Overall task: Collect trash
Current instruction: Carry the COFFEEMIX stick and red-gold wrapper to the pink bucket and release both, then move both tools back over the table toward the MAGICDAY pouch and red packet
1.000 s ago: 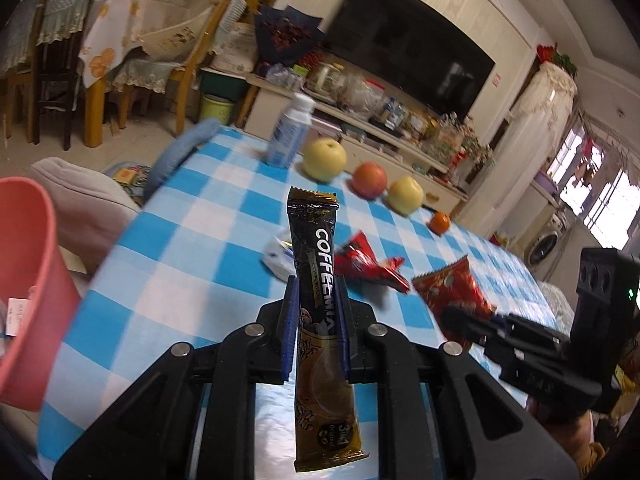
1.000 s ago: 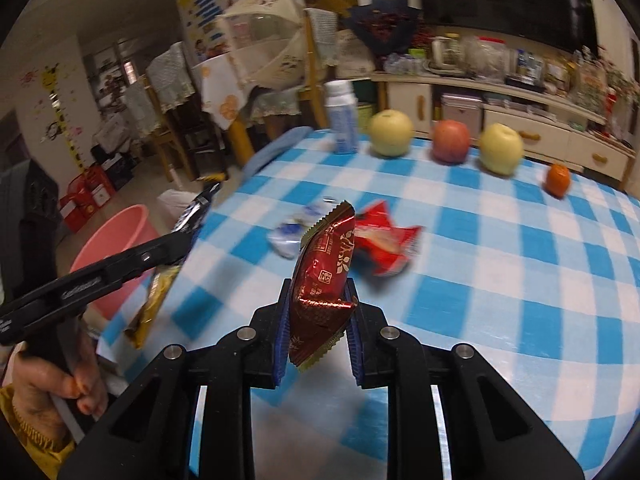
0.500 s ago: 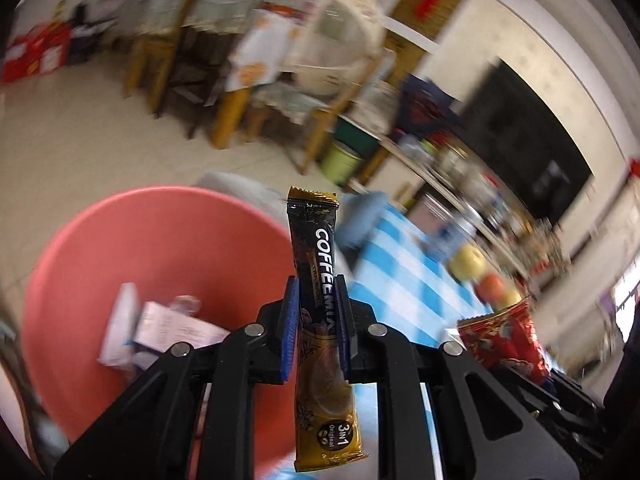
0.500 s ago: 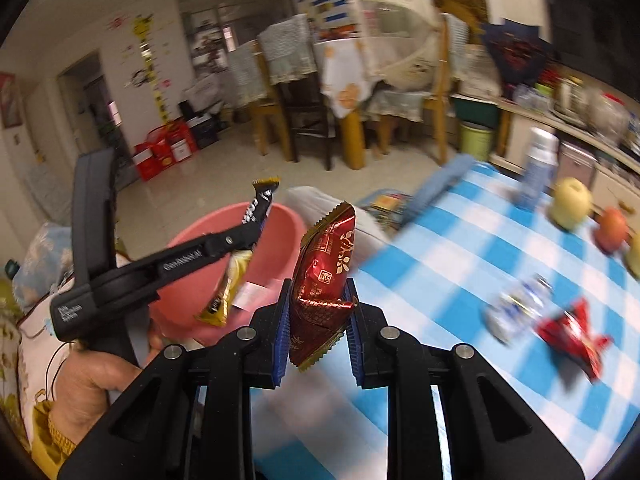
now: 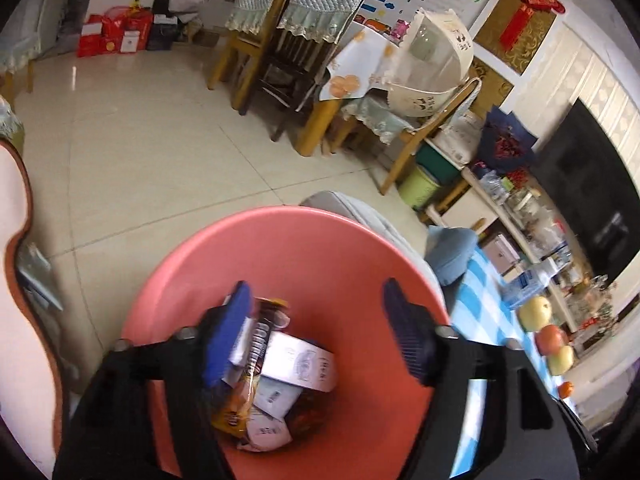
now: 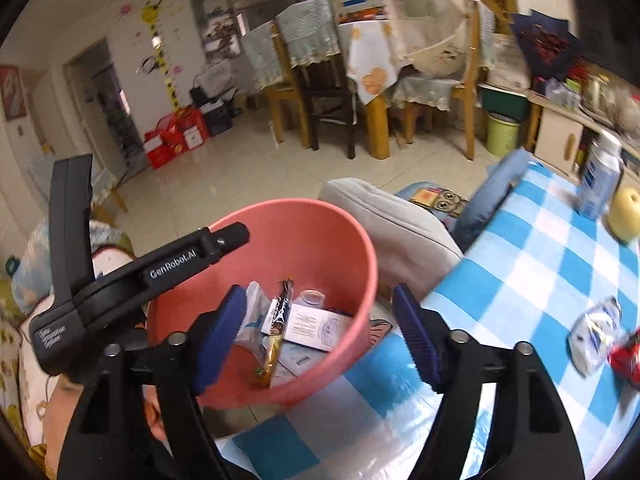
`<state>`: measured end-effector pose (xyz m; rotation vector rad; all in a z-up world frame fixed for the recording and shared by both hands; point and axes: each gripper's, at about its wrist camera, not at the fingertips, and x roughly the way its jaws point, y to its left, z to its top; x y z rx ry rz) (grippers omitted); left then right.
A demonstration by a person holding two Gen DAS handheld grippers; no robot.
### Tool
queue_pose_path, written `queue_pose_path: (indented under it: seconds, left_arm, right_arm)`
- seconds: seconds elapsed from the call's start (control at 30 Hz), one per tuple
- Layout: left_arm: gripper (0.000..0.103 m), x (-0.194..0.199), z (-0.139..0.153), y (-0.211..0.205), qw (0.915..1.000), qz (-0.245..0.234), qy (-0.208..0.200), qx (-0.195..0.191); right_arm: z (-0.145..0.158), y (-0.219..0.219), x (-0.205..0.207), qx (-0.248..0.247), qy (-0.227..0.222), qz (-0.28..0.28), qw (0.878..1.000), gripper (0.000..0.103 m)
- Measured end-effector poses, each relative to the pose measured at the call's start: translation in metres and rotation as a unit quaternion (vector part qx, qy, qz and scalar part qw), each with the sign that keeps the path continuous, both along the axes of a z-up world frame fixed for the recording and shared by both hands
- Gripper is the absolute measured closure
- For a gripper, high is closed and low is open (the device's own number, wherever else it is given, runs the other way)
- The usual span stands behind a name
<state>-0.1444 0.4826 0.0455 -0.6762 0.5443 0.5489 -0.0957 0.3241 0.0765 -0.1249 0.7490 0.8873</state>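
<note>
While both grippers hang over the bin, the scene reads as follows.

Left gripper [image 5: 316, 332]: jaws opening, pads apart, nothing pressed between them; it points down into the pink bin [image 5: 360, 240].

Right gripper [image 6: 320, 332]: jaws opening too, wide apart and gripping nothing, aimed at the bin from the table side.

Coffee sachet [image 6: 278, 330]: free of the pads, standing slanted inside the bin among white paper scraps [image 6: 316, 326] (whether it has come to rest cannot be told).

Table [image 6: 520, 272]: blue-and-white checked cloth, just beside the bin; a crumpled clear wrapper [image 6: 596, 338] and a red wrapper [image 6: 628, 356] lie on it.

Fruit and bottle: a yellow apple [image 6: 624, 216] next to a plastic bottle [image 6: 602, 178] at the far edge.
</note>
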Motion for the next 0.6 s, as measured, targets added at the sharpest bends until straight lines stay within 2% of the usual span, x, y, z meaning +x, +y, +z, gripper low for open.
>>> queue_pose_path:
  seconds: [0.2,0.37,0.6]
  left_arm:
    - [0.020,0.005,0.007,-0.010,0.9997,-0.013,0.006,0.021]
    - [0.017,0.011,0.014,-0.034,0.9975,-0.045,0.010,0.054]
    - [0.014,0.023,0.024,-0.066,0.9912,-0.094,0.006,0.093]
  right_arm:
    - [-0.008,-0.045,-0.002,-0.016,-0.004,-0.041,0.999,0.017]
    - [-0.015,-0.078,-0.013,-0.034,-0.018,-0.061,0.997,0.017]
    - [-0.024,-0.113,-0.018,-0.057,-0.020,-0.090,0.994,0.010]
